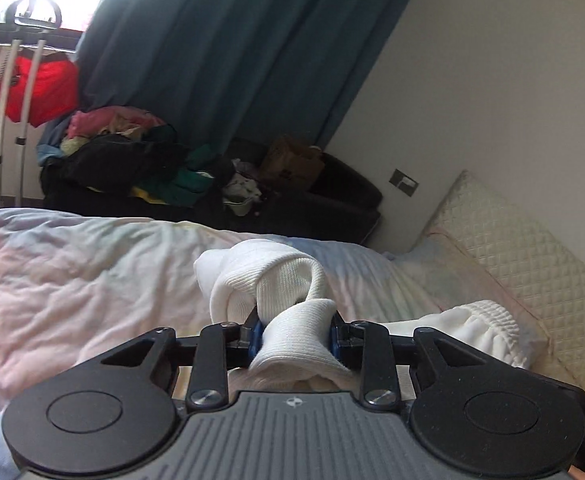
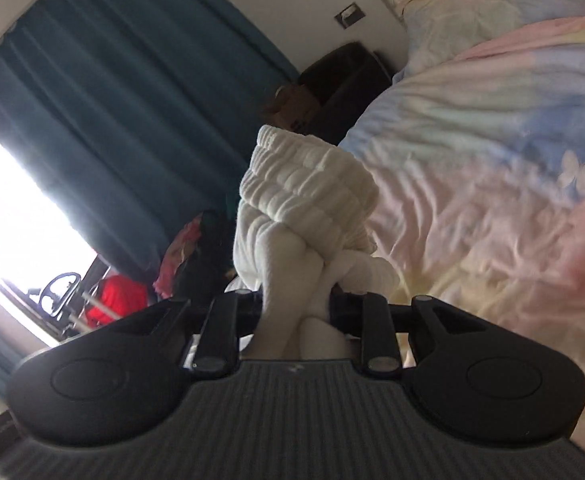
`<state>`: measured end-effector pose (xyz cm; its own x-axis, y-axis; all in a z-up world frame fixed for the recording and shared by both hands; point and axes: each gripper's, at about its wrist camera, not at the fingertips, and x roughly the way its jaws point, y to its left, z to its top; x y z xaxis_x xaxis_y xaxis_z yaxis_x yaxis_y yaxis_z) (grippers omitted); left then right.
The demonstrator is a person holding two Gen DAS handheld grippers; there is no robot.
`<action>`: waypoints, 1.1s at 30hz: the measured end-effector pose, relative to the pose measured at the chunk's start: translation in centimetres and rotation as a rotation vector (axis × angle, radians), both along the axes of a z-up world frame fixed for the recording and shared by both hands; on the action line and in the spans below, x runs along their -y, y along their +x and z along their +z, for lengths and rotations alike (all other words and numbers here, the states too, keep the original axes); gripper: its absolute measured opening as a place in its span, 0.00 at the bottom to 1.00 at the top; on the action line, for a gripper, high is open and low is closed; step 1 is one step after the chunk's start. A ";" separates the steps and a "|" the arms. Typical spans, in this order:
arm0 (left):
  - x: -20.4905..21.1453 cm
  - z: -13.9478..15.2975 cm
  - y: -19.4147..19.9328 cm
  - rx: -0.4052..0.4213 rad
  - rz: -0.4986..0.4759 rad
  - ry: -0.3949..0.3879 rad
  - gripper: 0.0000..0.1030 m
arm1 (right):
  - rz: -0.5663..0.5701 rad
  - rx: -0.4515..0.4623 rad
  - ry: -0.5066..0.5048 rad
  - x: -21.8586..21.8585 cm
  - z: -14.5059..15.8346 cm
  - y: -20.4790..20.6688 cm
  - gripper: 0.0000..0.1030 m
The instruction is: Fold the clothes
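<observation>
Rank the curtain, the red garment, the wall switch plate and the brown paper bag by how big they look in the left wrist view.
1. Curtain
2. Red garment
3. Brown paper bag, though looking near the red garment in size
4. Wall switch plate

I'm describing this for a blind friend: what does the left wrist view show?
The left gripper is clamped on a bunched white garment above a pastel duvet. Behind stand a teal curtain and heaped clothes.
</observation>
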<state>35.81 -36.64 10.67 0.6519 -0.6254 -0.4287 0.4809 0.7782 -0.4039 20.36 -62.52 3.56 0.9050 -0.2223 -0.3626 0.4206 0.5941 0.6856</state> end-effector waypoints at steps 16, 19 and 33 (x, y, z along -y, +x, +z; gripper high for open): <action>1.0 -20.4 4.2 -0.047 -0.218 0.104 0.36 | -0.058 -0.102 0.039 -0.2 -18.3 -3.1 0.33; -0.2 -21.5 3.2 -0.034 -0.232 0.166 0.43 | -0.067 -0.153 0.047 -1.4 -19.5 -3.5 0.44; -6.7 -2.1 -8.6 0.160 -0.155 0.280 0.70 | 0.016 -0.373 -0.017 -4.9 -3.9 -10.8 0.47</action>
<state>27.19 -29.89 8.53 0.6312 -0.5947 -0.4980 0.6418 0.7609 -0.0951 9.51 -57.59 -0.30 0.7145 -0.2176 -0.6649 0.6303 0.6126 0.4769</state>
